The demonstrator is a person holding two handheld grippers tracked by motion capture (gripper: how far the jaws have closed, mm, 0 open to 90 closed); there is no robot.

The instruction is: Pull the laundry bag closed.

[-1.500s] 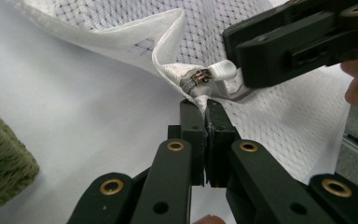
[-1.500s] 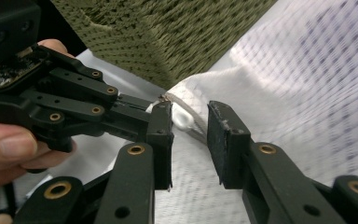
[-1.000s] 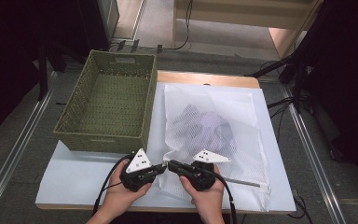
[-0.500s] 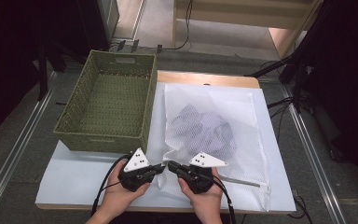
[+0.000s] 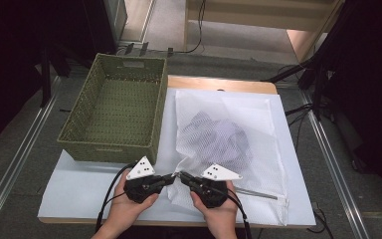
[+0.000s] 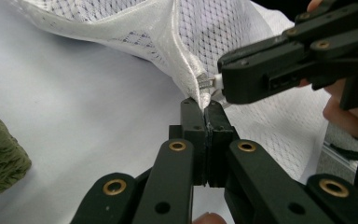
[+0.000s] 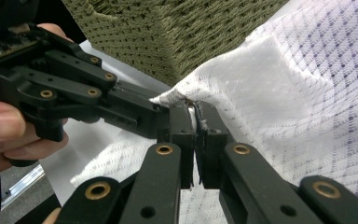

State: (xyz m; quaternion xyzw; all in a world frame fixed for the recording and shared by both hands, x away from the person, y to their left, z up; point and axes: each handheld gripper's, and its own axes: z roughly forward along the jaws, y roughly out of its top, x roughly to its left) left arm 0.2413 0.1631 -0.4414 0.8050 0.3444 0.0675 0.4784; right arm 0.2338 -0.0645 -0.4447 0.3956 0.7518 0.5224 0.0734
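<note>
At six o'clock on the worktop (image 5: 79, 199), the left hand-held gripper (image 5: 171, 177) and right hand-held gripper (image 5: 181, 176) both pinch the mesh bag's (image 5: 258, 164) near corner beside its zipper pull (image 6: 206, 83). Thin netting could slip free or tear if pulled unevenly. Toward eleven o'clock waits the green basket (image 5: 129, 67).
</note>
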